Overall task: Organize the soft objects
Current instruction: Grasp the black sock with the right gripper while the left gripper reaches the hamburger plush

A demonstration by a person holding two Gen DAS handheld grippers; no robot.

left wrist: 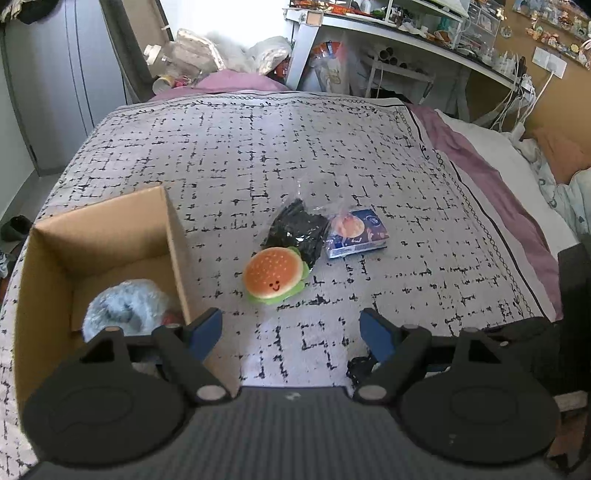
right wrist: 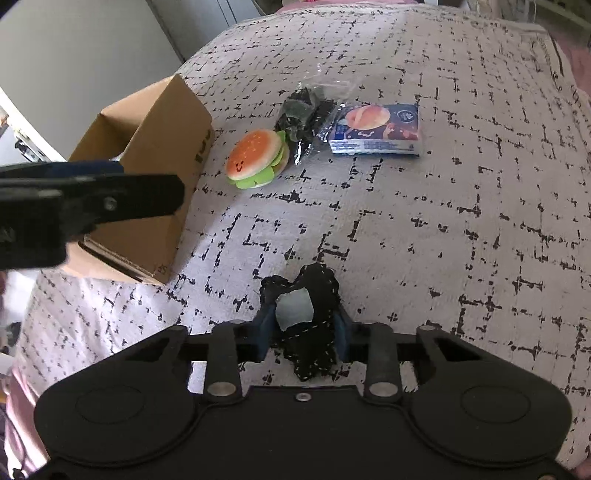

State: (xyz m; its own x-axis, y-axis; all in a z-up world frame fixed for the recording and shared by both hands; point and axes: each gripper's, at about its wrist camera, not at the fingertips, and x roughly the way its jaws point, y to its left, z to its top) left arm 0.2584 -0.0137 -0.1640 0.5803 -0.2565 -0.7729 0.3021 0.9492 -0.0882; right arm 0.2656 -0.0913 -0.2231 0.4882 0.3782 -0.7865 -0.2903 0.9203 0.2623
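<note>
- The left tool (left wrist: 290, 328) hovers above the bed (left wrist: 258, 155) with its blue-padded fingers (left wrist: 207, 328) spread wide and nothing between them.
- The right tool (right wrist: 304, 328) is clamped on a black fabric piece (right wrist: 314, 317) with pale stitching along its edge and a light grey patch; the piece sticks out past the fingers over the patterned bedspread.
- An open cardboard box (left wrist: 110, 229) sits at the near left of the bed, with a fluffy light blue soft item (left wrist: 125, 306) lying inside it.
- A burger plush (left wrist: 275, 275) with a smiling face lies on the bedspread just right of the box, apart from it.
- A clear bag of dark items (left wrist: 299, 229) lies just beyond the plush, touching it.
- A blue tissue pack (left wrist: 356, 232) lies right of that bag, against it.
- In the right wrist view the left tool (right wrist: 122, 192) shows blurred in front of the box (right wrist: 155, 147), with the plush (right wrist: 258, 158), bag (right wrist: 303, 118) and pack (right wrist: 376, 129) farther off.
- A cluttered desk (left wrist: 406, 33) stands beyond the far right edge of the bed.
</note>
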